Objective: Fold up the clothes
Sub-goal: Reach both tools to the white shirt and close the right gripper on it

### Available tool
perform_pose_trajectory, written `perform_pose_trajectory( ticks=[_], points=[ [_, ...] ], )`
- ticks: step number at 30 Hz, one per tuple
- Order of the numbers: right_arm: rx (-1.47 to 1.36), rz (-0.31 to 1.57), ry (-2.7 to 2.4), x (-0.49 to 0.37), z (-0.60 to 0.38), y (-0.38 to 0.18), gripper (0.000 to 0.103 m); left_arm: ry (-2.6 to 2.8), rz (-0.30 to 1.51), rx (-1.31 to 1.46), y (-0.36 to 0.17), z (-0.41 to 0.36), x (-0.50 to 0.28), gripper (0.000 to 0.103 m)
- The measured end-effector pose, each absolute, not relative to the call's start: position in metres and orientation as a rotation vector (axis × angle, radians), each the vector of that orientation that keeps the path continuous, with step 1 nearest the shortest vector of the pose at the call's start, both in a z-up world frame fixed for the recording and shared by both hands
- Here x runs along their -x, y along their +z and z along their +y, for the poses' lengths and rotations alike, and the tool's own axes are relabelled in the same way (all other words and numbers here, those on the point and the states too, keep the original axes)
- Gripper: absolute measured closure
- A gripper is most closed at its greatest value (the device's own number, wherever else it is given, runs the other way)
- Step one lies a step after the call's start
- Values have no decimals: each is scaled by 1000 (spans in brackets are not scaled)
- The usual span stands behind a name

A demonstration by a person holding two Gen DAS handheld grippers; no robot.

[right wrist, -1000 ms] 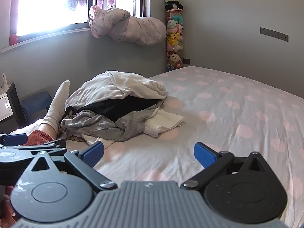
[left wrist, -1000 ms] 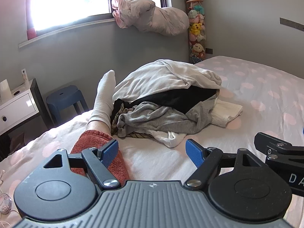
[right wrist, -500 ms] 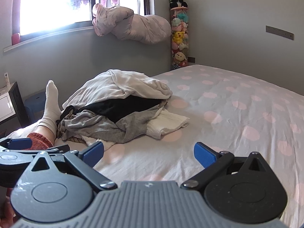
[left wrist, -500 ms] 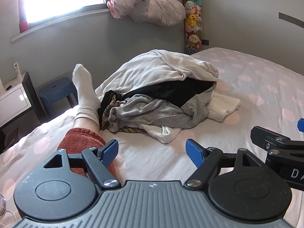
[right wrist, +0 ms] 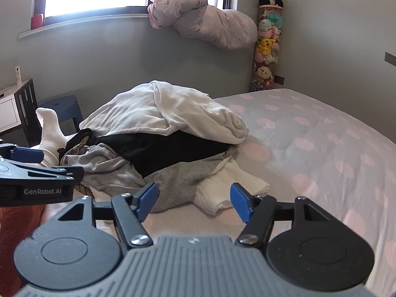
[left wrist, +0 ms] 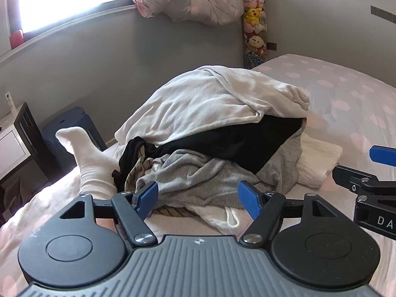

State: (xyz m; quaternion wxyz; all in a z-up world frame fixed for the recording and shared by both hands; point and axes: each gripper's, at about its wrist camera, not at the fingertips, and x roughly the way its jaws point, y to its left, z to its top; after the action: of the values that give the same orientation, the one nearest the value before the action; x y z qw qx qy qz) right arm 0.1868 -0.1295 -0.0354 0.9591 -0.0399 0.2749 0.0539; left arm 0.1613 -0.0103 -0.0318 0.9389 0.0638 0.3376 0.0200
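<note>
Pile of clothes [left wrist: 212, 136] heaped on the polka-dot bed [right wrist: 321, 148], just ahead of the left claw [left wrist: 199, 198] and right claw [right wrist: 194, 199], both spread wide and holding nothing.

Left black two-finger gripper [left wrist: 198, 198]: blue rectangular finger pads [left wrist: 147, 196], black linkage arms with silver pivot screws, two round black discs at 8 and 4 o'clock, ribbed grey housing at 6 o'clock. Right black two-finger gripper [right wrist: 193, 199]: same build; white "GenRobot.AI" lettering shows on the left unit's side at 9 o'clock in its view. Person wears a white ribbed sock [left wrist: 92, 163] and a rust-red fleece trouser leg [right wrist: 22, 222].
</note>
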Motion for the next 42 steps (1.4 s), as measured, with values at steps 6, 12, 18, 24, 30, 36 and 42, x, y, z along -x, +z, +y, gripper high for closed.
perform_pose_trajectory(
  ticks=[6,12,18,24,30,36,42],
  points=[
    [57,559,137,-260,-124,-42,35,96,703,-100,-55,-4,-194,32],
    [49,534,160,-317,-105,-49,35,129,763,-96,-91,0,-199,32],
    [31,576,155,-359,-89,-60,43,140,753,-98,-95,1,-198,32],
    [102,570,103,-371,-81,-50,90,151,739,-108,-97,0,-198,32],
    [230,385,32,-330,-90,6,95,162,725,-117,-99,0,-197,32],
    [261,209,-103,-268,-118,55,103,135,701,-122,-97,-6,-192,32],
    [316,230,-198,-203,-163,85,103,101,673,-134,-94,-13,-187,32]
  ],
)
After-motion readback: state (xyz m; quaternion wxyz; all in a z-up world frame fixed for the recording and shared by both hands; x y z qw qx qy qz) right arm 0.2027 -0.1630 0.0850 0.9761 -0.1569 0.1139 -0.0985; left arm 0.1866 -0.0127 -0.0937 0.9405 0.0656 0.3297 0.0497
